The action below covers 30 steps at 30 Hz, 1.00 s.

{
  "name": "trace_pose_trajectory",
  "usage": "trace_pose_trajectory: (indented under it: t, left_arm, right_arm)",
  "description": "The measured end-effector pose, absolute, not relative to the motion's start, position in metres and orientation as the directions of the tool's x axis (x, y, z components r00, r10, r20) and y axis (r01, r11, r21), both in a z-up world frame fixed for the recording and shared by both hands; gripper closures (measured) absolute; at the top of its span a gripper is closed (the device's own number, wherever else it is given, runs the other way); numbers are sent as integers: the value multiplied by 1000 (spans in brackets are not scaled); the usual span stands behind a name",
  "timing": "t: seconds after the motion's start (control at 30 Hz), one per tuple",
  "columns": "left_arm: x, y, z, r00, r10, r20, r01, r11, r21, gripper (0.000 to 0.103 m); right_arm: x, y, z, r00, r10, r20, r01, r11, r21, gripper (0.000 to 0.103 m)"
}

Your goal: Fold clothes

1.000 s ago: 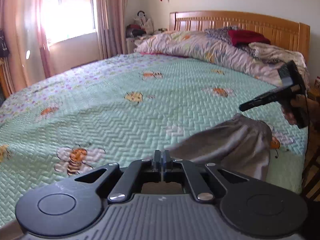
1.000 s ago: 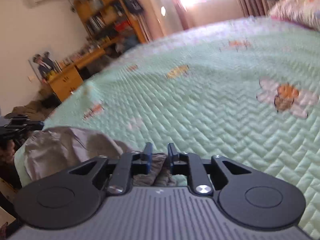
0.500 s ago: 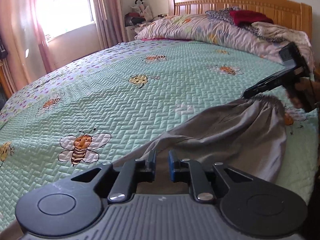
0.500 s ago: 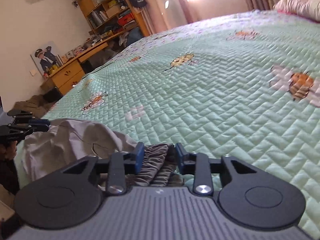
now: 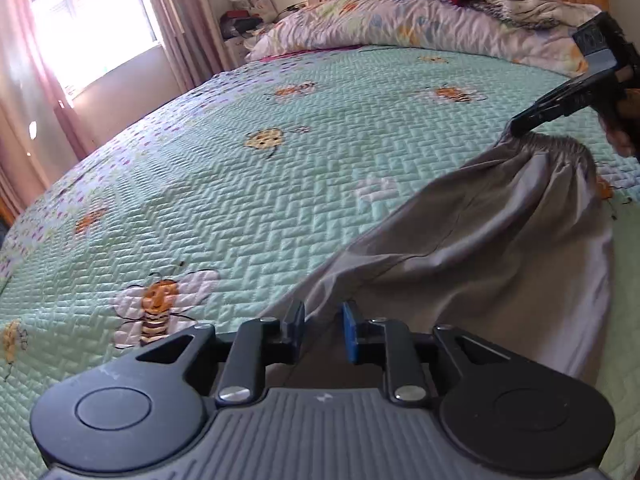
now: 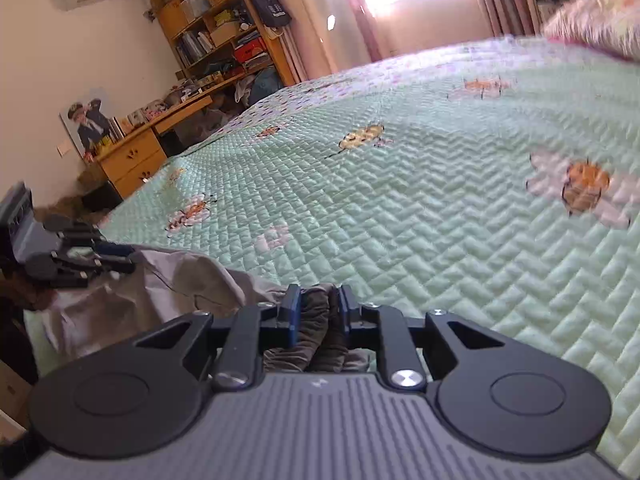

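Loosely draped, grey garment (image 5: 492, 240) shows a gathered, ruched waistband (image 6: 320, 320).

Left black two-finger gripper (image 5: 322, 330), tilted downward at the near edge of the grey gathered-waist garment (image 5: 500, 248), jaws just opening with cloth between them. Right black two-finger gripper (image 6: 319, 312), jaws closing, pinches the garment's gathered waistband.

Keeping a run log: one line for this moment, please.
left gripper: just opening, grey garment edge between | right gripper: closing on gathered waistband | bedspread: underneath
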State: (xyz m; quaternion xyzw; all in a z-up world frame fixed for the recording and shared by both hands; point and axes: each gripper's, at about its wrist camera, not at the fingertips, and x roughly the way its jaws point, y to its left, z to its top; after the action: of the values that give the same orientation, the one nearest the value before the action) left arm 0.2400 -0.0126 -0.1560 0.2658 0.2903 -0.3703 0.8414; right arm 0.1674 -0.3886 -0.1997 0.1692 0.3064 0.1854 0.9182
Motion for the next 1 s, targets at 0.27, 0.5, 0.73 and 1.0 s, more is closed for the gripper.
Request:
trace_pose_trajectory:
  t: [0.27, 0.5, 0.73, 1.0]
  left_arm:
    - [251, -20, -170, 580, -438, -687, 758, 599, 257, 67]
    - [253, -27, -176, 620, -406, -671, 711, 652, 263, 88]
    - [234, -32, -161, 705, -394, -590, 651, 689, 318, 86]
    - [239, -21, -146, 727, -369, -579, 567, 798, 203, 65]
  right_arm:
    - [166, -387, -201, 739, 477, -475, -249, 849, 466, 58]
    - [162, -355, -197, 765, 358, -535, -264, 933, 245, 81]
    - [147, -356, -177, 802, 301, -516, -214, 951, 221, 91]
    - [122, -417, -194, 866, 345, -361, -98, 826, 554, 82]
